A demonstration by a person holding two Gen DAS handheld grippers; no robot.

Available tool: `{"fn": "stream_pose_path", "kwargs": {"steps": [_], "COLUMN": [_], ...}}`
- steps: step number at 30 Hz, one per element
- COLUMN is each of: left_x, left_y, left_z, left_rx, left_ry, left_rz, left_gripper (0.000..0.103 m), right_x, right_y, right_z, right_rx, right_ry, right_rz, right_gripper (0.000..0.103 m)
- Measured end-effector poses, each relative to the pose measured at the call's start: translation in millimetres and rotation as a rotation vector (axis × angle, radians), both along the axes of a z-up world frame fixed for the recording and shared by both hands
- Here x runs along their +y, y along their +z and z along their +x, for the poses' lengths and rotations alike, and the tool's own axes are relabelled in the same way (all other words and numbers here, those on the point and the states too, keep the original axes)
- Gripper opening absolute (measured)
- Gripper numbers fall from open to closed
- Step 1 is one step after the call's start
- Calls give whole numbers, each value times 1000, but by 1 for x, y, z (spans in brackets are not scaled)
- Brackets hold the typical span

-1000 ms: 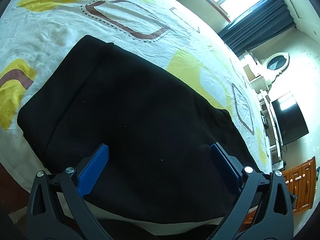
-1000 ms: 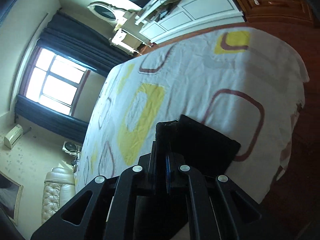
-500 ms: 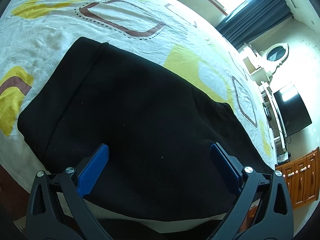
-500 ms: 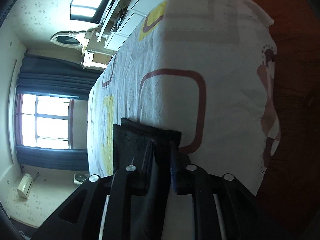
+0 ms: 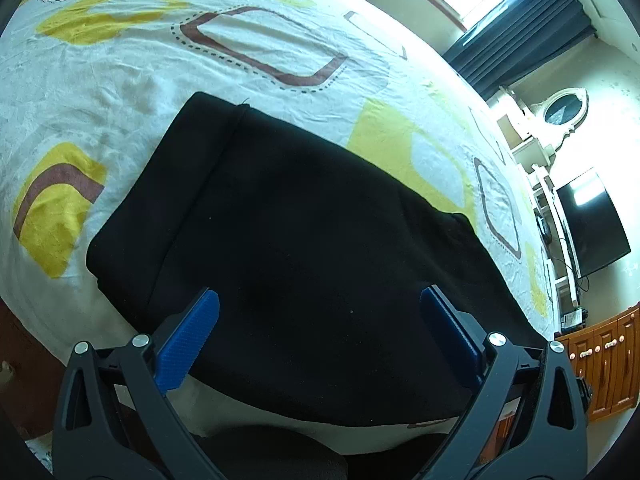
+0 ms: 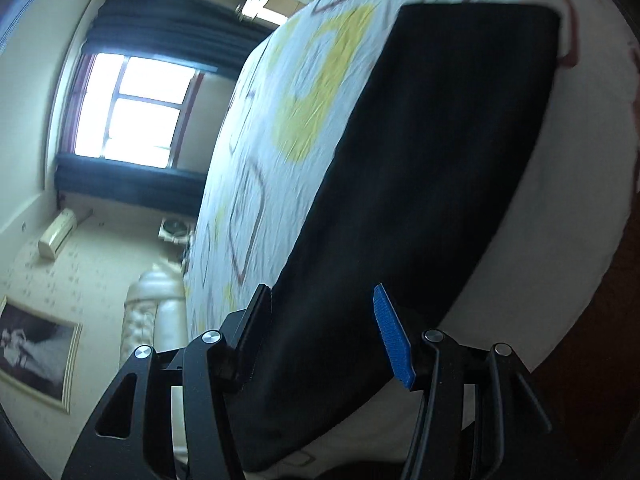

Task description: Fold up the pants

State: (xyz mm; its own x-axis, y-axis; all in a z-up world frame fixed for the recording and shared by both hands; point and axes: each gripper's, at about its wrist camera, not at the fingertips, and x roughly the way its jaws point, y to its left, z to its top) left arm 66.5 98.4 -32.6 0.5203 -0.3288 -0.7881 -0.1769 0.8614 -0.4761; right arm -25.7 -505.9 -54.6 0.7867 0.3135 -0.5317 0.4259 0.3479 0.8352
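The black pants [image 5: 304,248] lie folded flat in a rectangle on the bed near its front edge; they also show in the right wrist view [image 6: 420,184]. My left gripper [image 5: 320,320] is open above the near part of the pants, with its blue pads wide apart and nothing between them. My right gripper [image 6: 324,312] is open over one end of the folded pants and holds nothing; the view is blurred.
The bed sheet [image 5: 280,40] is white with yellow and brown shapes. A TV [image 5: 592,232] and wooden cabinets [image 5: 600,364] stand to the right. A window with dark curtains [image 6: 132,116] and a padded headboard [image 6: 152,320] lie beyond the bed. Brown floor [image 6: 592,320] borders the bed edge.
My right gripper has opened and let go of the pants, which now lie flat on the bed, and it has swung back. My left gripper stays open, almost still.
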Motion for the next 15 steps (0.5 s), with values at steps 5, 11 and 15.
{"fn": "stream_pose_path", "kwargs": {"steps": [5, 11, 15], "left_x": [3, -5, -9], "left_y": [-7, -10, -11], "left_z": [5, 6, 5], "left_rx": [34, 55, 61], "left_ry": [-20, -70, -86], "left_rz": [2, 52, 76], "left_gripper": [100, 100, 100], "right_x": [80, 75, 21], "right_y": [-8, -24, -21], "right_z": [46, 43, 20], "right_rx": [8, 43, 33], "right_ry": [261, 260, 119], "right_rz": [17, -30, -27], "right_gripper": [54, 51, 52]}}
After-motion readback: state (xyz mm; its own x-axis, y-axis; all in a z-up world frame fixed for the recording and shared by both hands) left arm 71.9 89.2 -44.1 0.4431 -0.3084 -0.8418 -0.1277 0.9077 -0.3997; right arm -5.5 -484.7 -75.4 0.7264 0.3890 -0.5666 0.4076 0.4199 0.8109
